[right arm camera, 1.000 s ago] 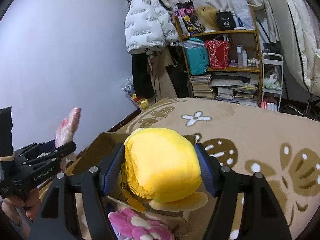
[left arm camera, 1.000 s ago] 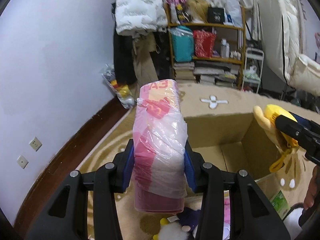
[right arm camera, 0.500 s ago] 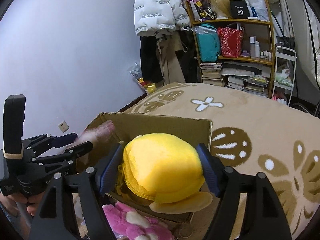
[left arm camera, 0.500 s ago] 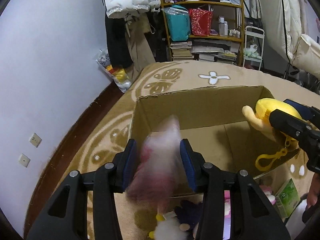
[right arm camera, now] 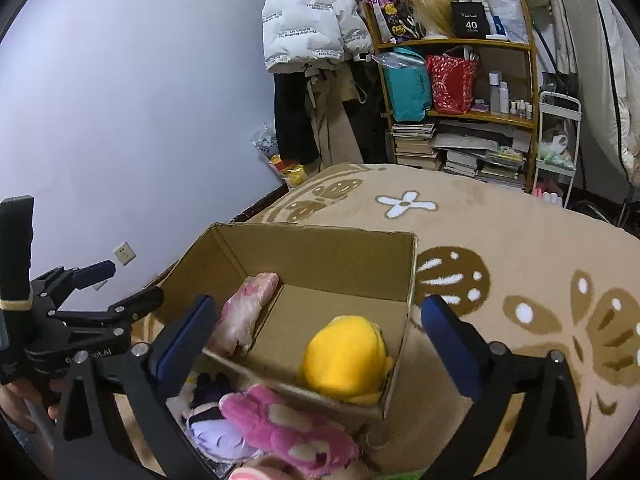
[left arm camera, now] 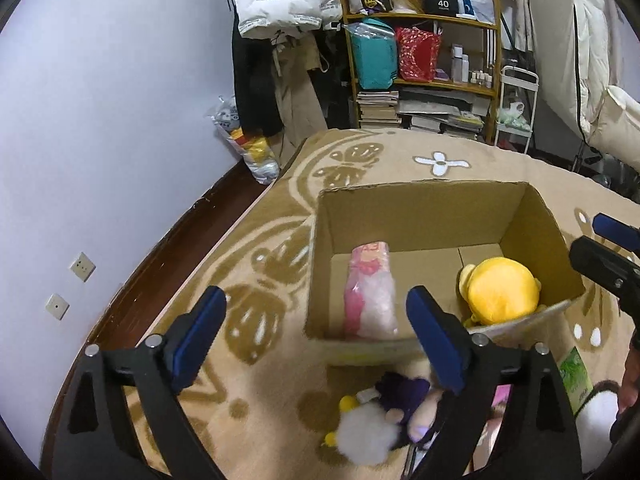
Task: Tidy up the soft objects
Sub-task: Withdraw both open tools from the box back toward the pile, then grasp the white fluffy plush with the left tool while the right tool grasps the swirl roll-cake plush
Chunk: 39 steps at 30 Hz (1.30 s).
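With both the left gripper and right gripper spread wide and empty, the next grab should target the pink plush at lower centre, outside the cardboard box.

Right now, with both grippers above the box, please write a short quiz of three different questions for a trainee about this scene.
1. True or false: the left gripper holds the pink plastic-wrapped pack.
2. Multiple choice: where is the yellow plush? A) on the rug B) inside the cardboard box C) in the right gripper
3. Fill in: the pink spotted plush lies ____ the box.

Key: 1 false, both jaws stand open and empty; 2 B; 3 outside.
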Available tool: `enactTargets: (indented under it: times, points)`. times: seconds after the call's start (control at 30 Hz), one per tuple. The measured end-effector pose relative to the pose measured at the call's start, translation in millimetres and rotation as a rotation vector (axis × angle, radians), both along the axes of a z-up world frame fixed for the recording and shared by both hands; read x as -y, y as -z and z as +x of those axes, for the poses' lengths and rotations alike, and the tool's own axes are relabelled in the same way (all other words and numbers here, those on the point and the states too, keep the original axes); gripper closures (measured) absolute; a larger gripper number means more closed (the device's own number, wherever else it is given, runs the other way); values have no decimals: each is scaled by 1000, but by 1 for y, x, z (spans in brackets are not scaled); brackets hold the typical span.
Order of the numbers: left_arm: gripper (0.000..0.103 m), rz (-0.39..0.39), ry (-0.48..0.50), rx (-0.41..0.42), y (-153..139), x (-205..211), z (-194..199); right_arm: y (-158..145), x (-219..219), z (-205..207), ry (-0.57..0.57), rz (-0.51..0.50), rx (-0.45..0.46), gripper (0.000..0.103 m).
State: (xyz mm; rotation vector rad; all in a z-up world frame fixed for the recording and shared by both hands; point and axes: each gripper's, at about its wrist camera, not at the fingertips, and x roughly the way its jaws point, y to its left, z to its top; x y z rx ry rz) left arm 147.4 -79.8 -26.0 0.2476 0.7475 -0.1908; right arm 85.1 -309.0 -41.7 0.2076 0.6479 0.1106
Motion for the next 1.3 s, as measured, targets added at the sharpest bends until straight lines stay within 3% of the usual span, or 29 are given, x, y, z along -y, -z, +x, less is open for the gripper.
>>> enactTargets:
  times: [0.1, 0.37, 0.53, 0.8, 1.3]
  points:
    - [4, 20, -8, 6, -8, -10, -8, -4, -3, -11, 2, -1, -13, 0]
    - [3, 12, -37, 1, -22, -36, -33, -4, -8, -47, 28, 4, -40, 0]
    - [3, 57, -36, -31, -16, -41, -53, -1, -12, -69, 38, 21, -71, 0]
    - [3, 47, -42, -62, -6, -49, -80, 1, -18, -98, 60, 30, -111, 0]
    - [3, 39, -46, -166, 24, -50, -74, 27, -14, -97, 100, 72, -208, 0]
